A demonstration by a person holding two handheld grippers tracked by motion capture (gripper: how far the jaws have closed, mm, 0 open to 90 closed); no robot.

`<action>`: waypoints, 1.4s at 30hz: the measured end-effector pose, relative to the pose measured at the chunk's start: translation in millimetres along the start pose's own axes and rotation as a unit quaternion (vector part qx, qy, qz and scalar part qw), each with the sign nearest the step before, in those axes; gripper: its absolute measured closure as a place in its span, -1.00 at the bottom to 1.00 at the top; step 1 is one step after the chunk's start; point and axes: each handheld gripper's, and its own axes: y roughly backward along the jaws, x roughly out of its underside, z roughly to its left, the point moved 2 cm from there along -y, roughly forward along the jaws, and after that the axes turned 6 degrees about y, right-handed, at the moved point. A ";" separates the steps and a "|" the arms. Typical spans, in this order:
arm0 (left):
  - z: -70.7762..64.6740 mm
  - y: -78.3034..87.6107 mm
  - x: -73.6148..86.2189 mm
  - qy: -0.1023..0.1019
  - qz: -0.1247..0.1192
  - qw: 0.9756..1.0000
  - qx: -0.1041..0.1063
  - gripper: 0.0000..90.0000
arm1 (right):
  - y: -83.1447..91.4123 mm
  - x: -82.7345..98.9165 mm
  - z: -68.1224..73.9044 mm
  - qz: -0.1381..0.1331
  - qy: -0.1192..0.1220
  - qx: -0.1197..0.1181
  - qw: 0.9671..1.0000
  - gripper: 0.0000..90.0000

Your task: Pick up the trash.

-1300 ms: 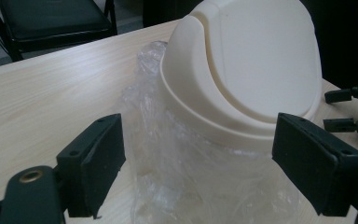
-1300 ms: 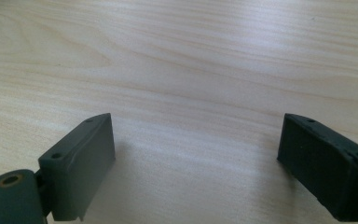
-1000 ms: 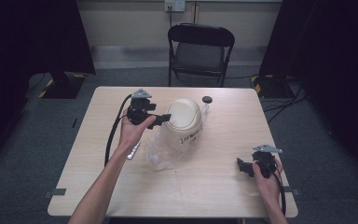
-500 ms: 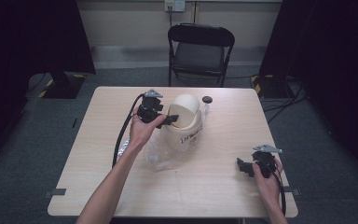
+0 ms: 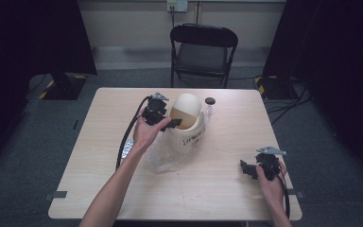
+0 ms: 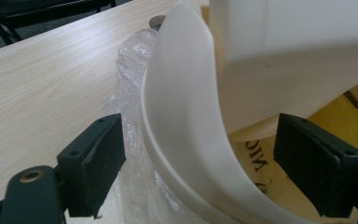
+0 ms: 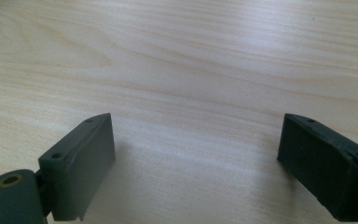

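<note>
- Moving forward since the earlier frames, the left gripper (image 5: 172, 124) is now reaching the cream bucket's (image 5: 187, 111) rim, jaws apart, straddling its wall (image 6: 182, 140).
- Lying mid-table on crinkly clear plastic wrap (image 5: 163, 158), the bucket is probably light, stiff, smooth; the rim seems the best hold.
- Left forearm is stretching forward; the right gripper (image 5: 246, 169) is resting near the table's (image 5: 99, 142) right edge, jaws apart.

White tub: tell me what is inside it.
A yellow bag with black print lies inside the white tub, by the left claw. The tub's wall covers what is deeper.
</note>
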 end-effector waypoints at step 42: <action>53.0 91.6 73.0 0.055 -0.075 0.995 -0.033 -0.53 | 0.0 0.0 0.1 0.000 0.000 0.001 1.000 -0.78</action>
